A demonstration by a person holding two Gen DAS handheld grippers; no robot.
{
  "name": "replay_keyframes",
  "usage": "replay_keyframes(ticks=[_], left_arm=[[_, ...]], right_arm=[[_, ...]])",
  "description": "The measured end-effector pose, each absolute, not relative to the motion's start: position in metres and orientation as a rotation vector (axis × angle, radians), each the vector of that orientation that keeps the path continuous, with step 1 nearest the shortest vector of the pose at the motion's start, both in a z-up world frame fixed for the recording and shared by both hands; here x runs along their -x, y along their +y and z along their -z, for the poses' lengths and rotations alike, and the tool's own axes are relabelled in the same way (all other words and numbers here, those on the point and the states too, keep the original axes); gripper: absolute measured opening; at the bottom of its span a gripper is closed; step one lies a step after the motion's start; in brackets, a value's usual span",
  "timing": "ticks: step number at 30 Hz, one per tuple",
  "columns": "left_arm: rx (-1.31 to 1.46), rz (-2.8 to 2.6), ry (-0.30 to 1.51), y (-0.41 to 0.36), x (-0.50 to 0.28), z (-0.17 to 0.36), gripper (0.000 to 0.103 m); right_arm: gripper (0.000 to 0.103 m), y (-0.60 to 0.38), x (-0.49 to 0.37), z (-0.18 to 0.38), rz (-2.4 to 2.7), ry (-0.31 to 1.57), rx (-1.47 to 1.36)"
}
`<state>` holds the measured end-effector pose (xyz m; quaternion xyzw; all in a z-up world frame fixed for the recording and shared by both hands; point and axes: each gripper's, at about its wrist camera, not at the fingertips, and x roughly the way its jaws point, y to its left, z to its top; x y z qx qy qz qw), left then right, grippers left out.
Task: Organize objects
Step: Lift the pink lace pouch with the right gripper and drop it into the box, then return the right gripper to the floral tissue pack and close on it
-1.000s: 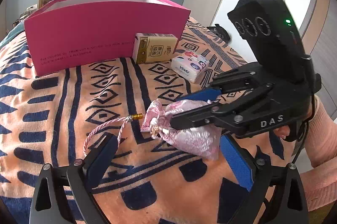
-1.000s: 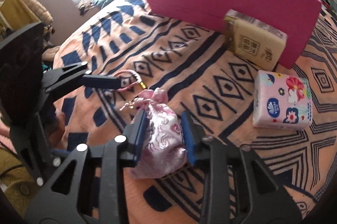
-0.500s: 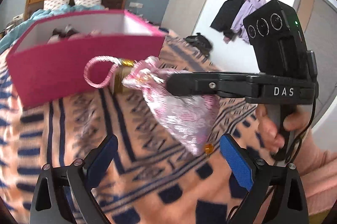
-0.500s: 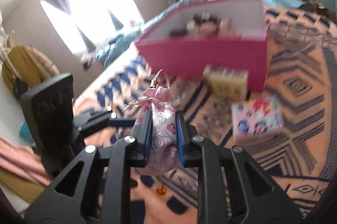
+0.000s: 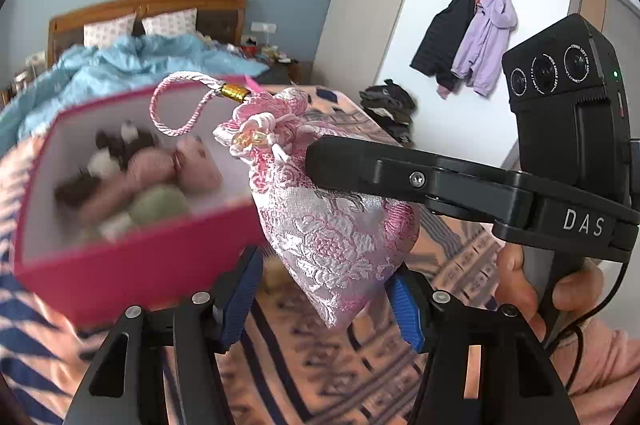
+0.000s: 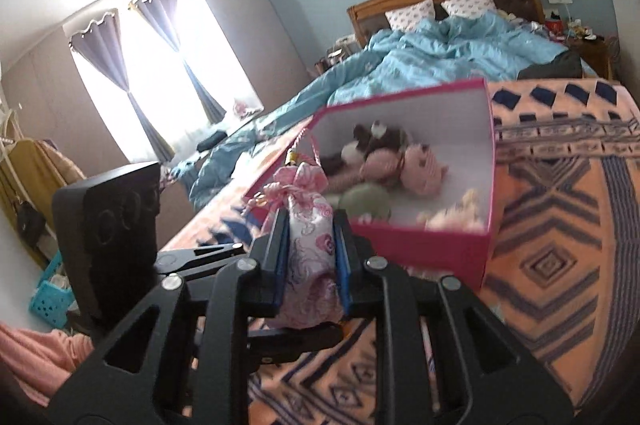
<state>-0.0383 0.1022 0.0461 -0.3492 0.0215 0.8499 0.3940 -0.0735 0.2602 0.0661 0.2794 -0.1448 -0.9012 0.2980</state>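
A pink brocade drawstring pouch (image 5: 332, 237) with a cord loop and gold bead hangs in the air, and my right gripper (image 6: 310, 245) is shut on it. In the left wrist view the right gripper's fingers (image 5: 360, 165) come in from the right and clamp the pouch's upper half. My left gripper (image 5: 324, 301) sits just below. Its jaws are closing with the pouch's lower end between the blue pads (image 5: 404, 309), which do not clearly press on it. Behind the pouch stands the open pink box (image 5: 140, 265) (image 6: 420, 253) holding several plush toys (image 6: 404, 165).
The box rests on an orange blanket (image 6: 560, 225) with dark blue patterns, spread over the bed. Further back lie a blue duvet (image 6: 440, 57) and a wooden headboard (image 5: 140, 5). Coats (image 5: 468, 41) hang on a rack at the right. A teal basket (image 6: 52, 297) stands on the floor.
The right gripper has lifted the pouch off the blanket and carried it towards the box. The left gripper rose with it and its jaws narrowed around the pouch's bottom. The box's inside now shows.
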Motion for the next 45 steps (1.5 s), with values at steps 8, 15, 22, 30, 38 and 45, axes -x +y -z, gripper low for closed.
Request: replay_keyframes(ticks=[8, 15, 22, 30, 38, 45], left_arm=[[0.862, -2.221, 0.112, 0.115, 0.080, -0.068, 0.061], [0.913, -2.236, 0.149, 0.127, 0.119, -0.064, 0.061], [0.975, -2.246, 0.190, 0.141, 0.144, -0.051, 0.061], [1.064, -2.261, 0.208, 0.148, 0.162, -0.033, 0.061], [1.074, -2.306, 0.223, 0.143, 0.167, -0.026, 0.063], [0.934, -2.350, 0.197, 0.128, 0.140, -0.037, 0.085]], right_arm=[[0.023, 0.271, 0.113, -0.083, 2.458, -0.433, -0.695], [0.023, 0.279, 0.147, -0.076, 2.510, -0.489, -0.730], [0.023, 0.285, 0.175, -0.061, 2.554, -0.536, -0.802], [0.026, 0.286, 0.199, -0.042, 2.615, -0.523, -0.908], [0.026, 0.288, 0.200, -0.039, 2.680, -0.483, -0.932], [0.029, 0.290, 0.182, -0.041, 2.647, -0.467, -0.914]])
